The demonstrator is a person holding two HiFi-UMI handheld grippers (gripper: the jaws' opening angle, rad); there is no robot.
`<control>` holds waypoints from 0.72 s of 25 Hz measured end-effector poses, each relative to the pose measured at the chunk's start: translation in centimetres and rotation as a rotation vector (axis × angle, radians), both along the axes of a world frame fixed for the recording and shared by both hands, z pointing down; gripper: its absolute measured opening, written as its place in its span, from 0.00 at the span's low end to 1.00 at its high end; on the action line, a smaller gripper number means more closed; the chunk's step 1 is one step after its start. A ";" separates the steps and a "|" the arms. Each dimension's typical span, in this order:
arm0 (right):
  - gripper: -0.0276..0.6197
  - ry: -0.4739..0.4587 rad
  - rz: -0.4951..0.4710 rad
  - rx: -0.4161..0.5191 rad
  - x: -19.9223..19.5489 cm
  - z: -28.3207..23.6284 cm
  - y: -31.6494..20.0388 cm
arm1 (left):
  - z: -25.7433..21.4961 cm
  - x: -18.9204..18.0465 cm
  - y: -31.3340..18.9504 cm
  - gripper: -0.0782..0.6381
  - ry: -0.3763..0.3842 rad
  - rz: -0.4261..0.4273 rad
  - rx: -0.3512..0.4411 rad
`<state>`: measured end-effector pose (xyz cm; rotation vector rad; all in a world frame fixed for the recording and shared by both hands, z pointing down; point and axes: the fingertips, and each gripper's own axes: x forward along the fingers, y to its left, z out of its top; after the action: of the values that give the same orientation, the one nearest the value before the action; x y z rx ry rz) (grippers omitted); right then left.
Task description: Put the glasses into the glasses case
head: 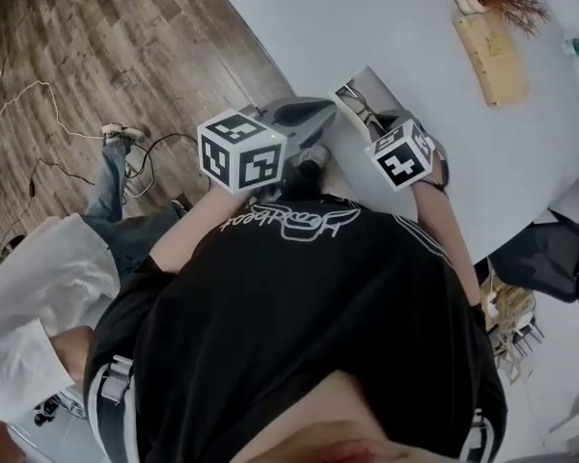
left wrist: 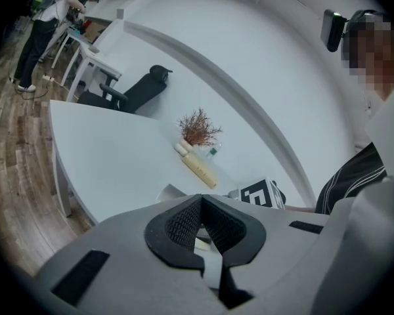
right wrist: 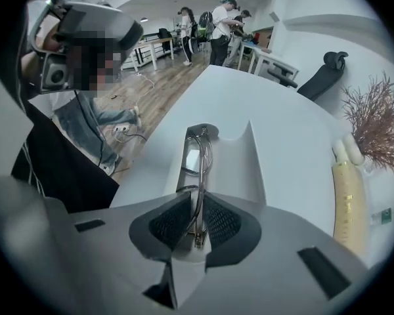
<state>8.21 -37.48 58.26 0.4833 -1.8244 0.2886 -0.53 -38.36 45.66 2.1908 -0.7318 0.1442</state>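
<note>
One pair of thin metal glasses [right wrist: 198,176] is the thing to watch. It seems folded, and it is pinched at its near end between the pads of the right gripper [right wrist: 196,199], whose jaws are closed on the frame. The gripper points steeply down. The far end of the glasses reaches over the open grey glasses case [right wrist: 240,169], along its left wall; I cannot tell if it already touches the bottom.

The case lies on the white table [right wrist: 295,110], near the table's edge and just in front of the person. The left gripper [left wrist: 198,202] is just beside the case, on its left. Its jaws meet at the tips. A pale strip shows between the pads, but I cannot tell whether that is the case's edge.

I judge that the step in hand is lowering the glasses into the case. To do it well:
- Bring the frame a little to the right, so that it is over the middle of the case and not over the wall.
- Keep it in line with the long side of the case.
- Let the far end rest first, then lay the near end down.
- Open the jaws only when the frame lies flat.
- Do not squeeze harder, because the wire is thin and can bend.
- The case is light and could slide, so the left gripper should hold it steady.
</note>
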 end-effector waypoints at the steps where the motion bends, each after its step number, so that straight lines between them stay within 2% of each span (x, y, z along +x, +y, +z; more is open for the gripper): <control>1: 0.09 -0.014 -0.004 -0.011 -0.1 -0.1 0.1 | 0.0 -0.1 -0.1 0.12 0.001 -0.007 -0.003; 3: 0.09 -0.038 -0.005 -0.026 -0.3 -0.3 0.2 | 0.1 -0.4 -0.5 0.12 0.002 -0.018 -0.007; 8: 0.18 -0.091 0.003 -0.047 -0.2 -0.4 -0.2 | 0.3 -0.2 -1.4 0.12 -0.003 -0.027 -0.010; 13: 0.26 -0.204 0.061 -0.085 -0.7 -1.6 -0.5 | 0.0 0.3 -2.0 0.12 -0.008 -0.017 -0.003; 18: 0.27 -0.307 0.101 -0.095 -1.1 -3.4 -0.3 | -0.3 0.8 -2.3 0.12 -0.017 -0.002 0.005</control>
<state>7.10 -37.81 54.89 0.4857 -2.0749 0.5408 0.28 -40.67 45.35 2.1962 -0.7447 0.1604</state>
